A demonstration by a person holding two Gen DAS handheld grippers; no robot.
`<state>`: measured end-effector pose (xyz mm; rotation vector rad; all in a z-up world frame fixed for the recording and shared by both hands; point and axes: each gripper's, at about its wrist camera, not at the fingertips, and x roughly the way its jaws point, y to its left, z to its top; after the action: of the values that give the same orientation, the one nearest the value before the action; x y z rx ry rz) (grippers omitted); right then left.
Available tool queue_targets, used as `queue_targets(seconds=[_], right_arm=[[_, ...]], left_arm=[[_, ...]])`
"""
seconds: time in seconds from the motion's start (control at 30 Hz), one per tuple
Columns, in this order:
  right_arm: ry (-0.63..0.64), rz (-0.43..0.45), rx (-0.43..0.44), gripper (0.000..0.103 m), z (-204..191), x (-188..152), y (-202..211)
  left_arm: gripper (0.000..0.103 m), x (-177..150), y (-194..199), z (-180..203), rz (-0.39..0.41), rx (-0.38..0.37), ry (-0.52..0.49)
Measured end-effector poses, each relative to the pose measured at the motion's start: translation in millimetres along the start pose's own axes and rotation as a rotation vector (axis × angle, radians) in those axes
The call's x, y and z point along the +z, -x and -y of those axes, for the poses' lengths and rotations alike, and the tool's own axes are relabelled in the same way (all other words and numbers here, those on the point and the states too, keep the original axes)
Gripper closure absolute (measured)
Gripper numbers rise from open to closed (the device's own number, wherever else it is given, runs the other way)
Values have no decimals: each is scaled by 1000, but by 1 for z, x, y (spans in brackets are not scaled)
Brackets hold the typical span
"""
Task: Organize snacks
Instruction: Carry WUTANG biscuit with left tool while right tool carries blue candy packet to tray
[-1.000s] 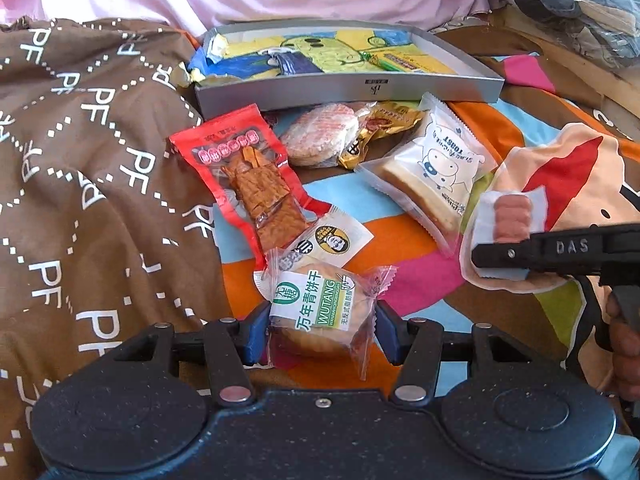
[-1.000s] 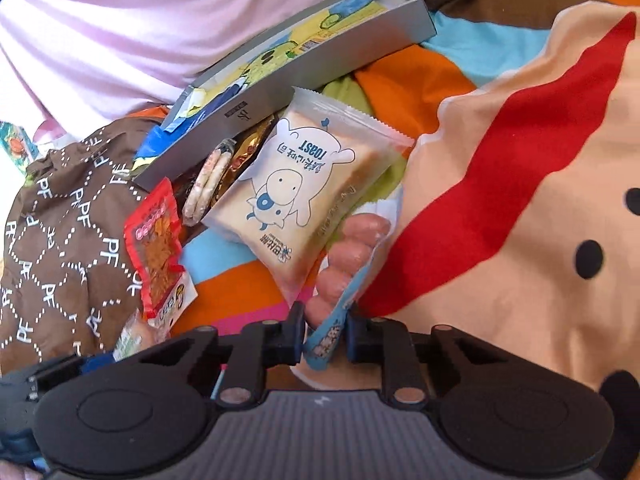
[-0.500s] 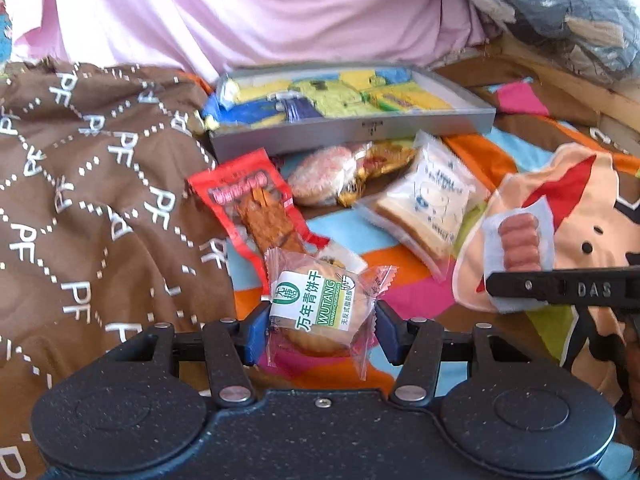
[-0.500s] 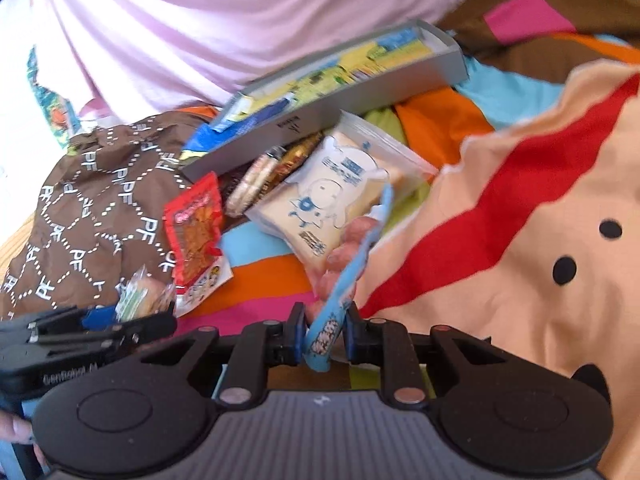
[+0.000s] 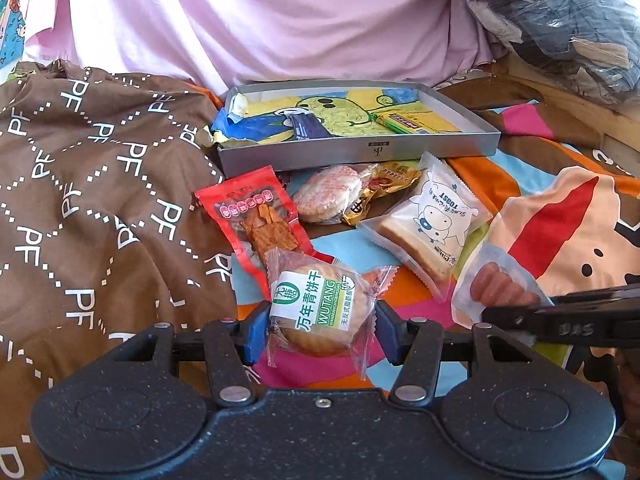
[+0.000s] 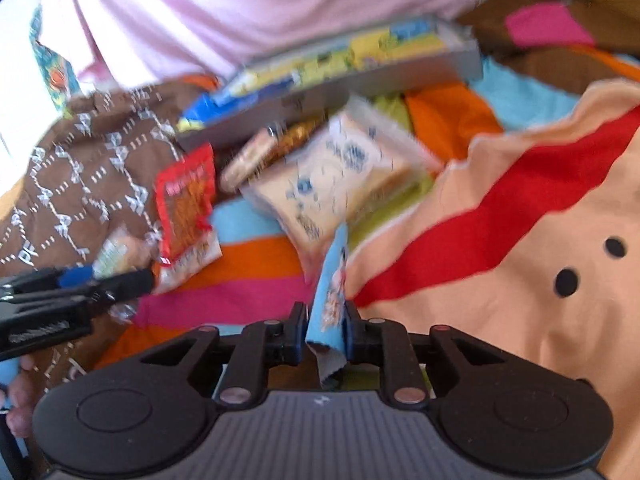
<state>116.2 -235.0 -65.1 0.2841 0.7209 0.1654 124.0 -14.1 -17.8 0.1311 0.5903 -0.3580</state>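
Mid-carry: the left claw (image 5: 320, 322) clamps a biscuit pack (image 5: 318, 306), the right claw (image 6: 323, 330) pinches a sausage pack (image 6: 330, 300); next, both likely go into the tray (image 5: 360, 150) at upper centre.

Bright daylight falls on colourful bedding (image 5: 560, 216) and a brown quilt (image 5: 100, 200).

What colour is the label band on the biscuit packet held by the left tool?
White and green, on the clear round biscuit packet; clearest in the left wrist view.
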Motion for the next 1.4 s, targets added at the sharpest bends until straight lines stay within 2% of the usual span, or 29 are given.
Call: queue_targets(seconds=[0.1, 0.3, 0.67, 0.87, 1.1, 1.4], right_arm=[[-10, -6, 5, 81, 3, 2, -4], [19, 51, 20, 84, -2, 0, 6], [10, 117, 81, 84, 1, 19, 29], [30, 168, 105, 84, 5, 52, 36], [113, 187, 81, 84, 12, 102, 32], [141, 233, 48, 84, 15, 173, 4]], left_arm=[[47, 0, 0, 2, 4, -11, -9], [47, 4, 1, 3, 29, -20, 2], [47, 30, -8, 4, 51, -16, 23], [47, 66, -27, 0, 60, -27, 26], [47, 116, -61, -7, 70, -36, 64], [47, 174, -108, -5, 75, -18, 70]])
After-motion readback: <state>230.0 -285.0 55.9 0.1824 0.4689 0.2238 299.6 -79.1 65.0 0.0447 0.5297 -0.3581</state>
